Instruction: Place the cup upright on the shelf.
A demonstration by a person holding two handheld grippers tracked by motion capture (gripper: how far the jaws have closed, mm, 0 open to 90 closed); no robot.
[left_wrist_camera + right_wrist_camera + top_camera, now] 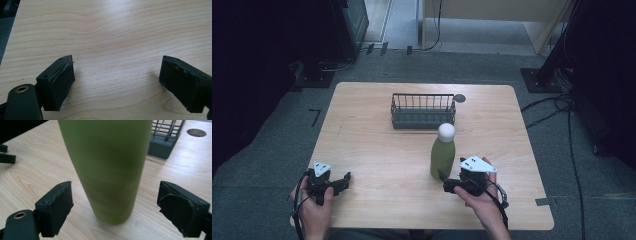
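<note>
Step in hand: the right hand-held gripper (447, 186) approaches the green bottle (442, 156) for a side grasp; this is a judgement from its line of aim.
Bottle position: upright on the worktop (377, 145), at 6 o'clock from the wire basket (423, 111) and near it, with the white cap (446, 131) on top.
Right hand-held gripper state: jaws spread, bottle wall between them but clear of both pads (58, 206).
Left hand-held gripper (343, 179) state: spread, nothing between the jaws, resting at 9 o'clock of the bottle, well apart.
Technique: centre the body between the pads, keep the jaws level, close low on the straight wall (not the tapered shoulder).
Hard to make out: in the right gripper view the bottle is blurred and cut off above the shoulder; the basket interior cannot be judged.
</note>
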